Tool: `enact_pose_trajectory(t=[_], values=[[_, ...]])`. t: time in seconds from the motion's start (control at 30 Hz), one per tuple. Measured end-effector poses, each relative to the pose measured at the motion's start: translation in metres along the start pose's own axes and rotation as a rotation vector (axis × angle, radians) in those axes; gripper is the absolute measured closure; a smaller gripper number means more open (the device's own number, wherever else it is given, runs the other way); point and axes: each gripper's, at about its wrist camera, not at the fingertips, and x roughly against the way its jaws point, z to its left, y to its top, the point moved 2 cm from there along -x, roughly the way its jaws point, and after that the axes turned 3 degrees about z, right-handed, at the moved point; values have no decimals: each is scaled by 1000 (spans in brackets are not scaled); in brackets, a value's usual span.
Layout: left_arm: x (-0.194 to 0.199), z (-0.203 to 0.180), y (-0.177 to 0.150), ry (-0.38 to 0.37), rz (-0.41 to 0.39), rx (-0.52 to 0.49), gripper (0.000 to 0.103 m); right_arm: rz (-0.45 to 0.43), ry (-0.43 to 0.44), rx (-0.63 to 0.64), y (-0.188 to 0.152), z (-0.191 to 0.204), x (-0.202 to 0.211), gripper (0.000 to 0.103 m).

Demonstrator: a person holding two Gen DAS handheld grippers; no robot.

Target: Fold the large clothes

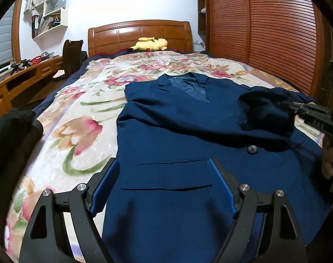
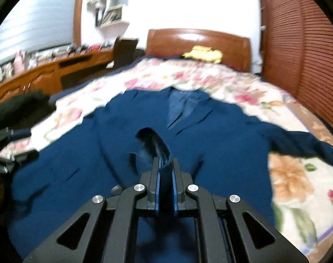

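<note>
A: Entry, both wrist views. Where is the jacket (image 1: pixel 188 131)?

B: I see it lying face up on the bed (image 1: pixel 78 114), on the flowered blanket, collar toward the wooden headboard (image 1: pixel 140 35). It sits right of the bed's middle in the left wrist view. A dark button (image 1: pixel 252 149) shows on the front, with a pocket flap below it.

A: Left gripper (image 1: pixel 164 184)?

B: Jaws spread wide, one blue pad on each side of the pocket area near the hem. Nothing is between them but the flat cloth beneath; I cannot tell whether the tips touch it. It grips nothing.

A: Right gripper (image 2: pixel 166 164)?

B: Closed down to a narrow gap, and a fold of the blue cloth is pinched between the pads. I read it as a sleeve (image 1: pixel 267 114): in the left wrist view the cuff opening hangs as a dark pouch, raised over the jacket's front, with the gripper coming in from the right edge. Right wrist view is blurred, so finer detail there is unreadable.

A: Other sleeve?

B: I cannot make it out in either view.

A: Surroundings?

B: Yellow plush toy (image 1: pixel 150 43) at the headboard, slatted wardrobe (image 1: pixel 265 32) on the right, long table (image 1: pixel 24 74) on the left, dark clothing (image 1: pixel 10 135) at the left edge of the bed.
</note>
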Motion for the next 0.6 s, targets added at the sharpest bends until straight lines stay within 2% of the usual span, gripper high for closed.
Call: enact_pose_trajectory(t=[0.07,0.17,0.27,0.4,0.5,0.6], values=[[0,0,0,-3,0,1,21,-14,-50,-31,-1,-16,9,95],[0,1,2,-7,-1,6,21,2,-65,-89,-10,-34,18,95],[0,1,3,-14,-4,8,21,12,-102,-102,-16,-34,22,95],[3,2,5,-23,-14,13,21,76,-58,-129,-28,-27,26,95],[5,2,5,-25,-21,11,21,88,-67,-137,-28,-27,37,94],[7,0,5,-28,-26,9,21,92,-76,-144,-25,-36,51,86]])
